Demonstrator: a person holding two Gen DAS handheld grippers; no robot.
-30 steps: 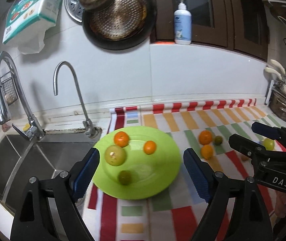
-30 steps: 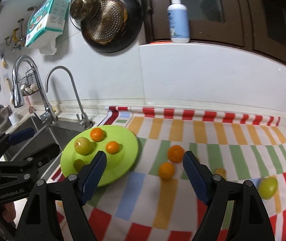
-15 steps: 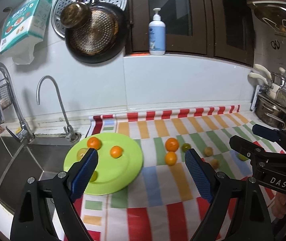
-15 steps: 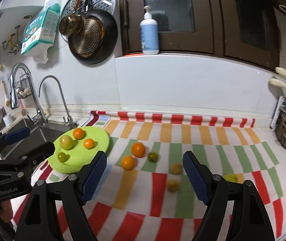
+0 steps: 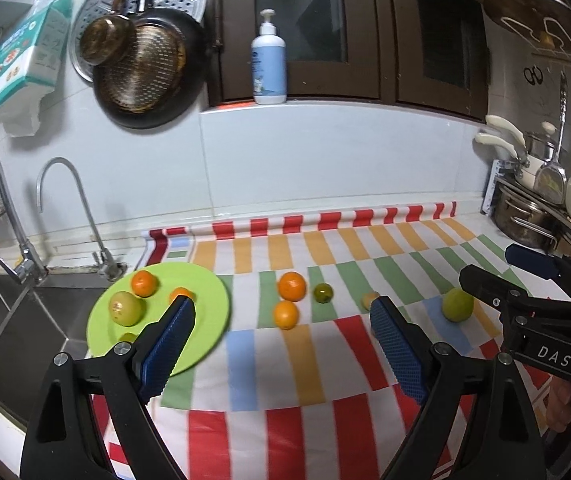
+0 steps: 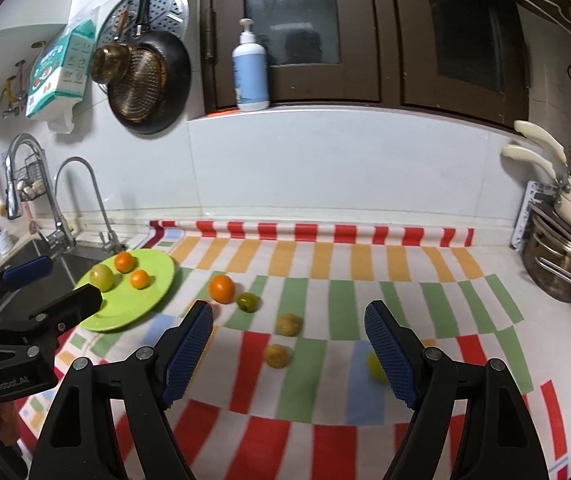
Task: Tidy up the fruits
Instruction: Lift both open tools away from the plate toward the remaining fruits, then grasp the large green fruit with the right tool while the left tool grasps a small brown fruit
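Note:
A green plate [image 5: 205, 312] next to the sink holds two small oranges [image 5: 144, 283], a yellow-green fruit [image 5: 125, 307] and a small green one. On the striped cloth lie two oranges [image 5: 292, 286], a dark green fruit [image 5: 322, 292], two brownish fruits [image 6: 288, 324] and a lime-coloured fruit [image 5: 457, 305]. My left gripper [image 5: 282, 308] hangs open above the cloth, with nothing between its blue pads. My right gripper [image 6: 288, 310] is open and empty too, over the brownish fruits. Each gripper shows at the edge of the other's view.
The steel sink [image 5: 13, 320] with two taps [image 5: 65, 200] lies left of the plate. Pots and a kettle [image 5: 525, 216] stand at the right end of the counter. A soap bottle [image 5: 268, 68] stands on the ledge, and pans hang on the wall.
Both grippers have drawn back and to the right, away from the plate. The plate now looks smaller and further left, and more fruit on the cloth has come into view. Both stay open.

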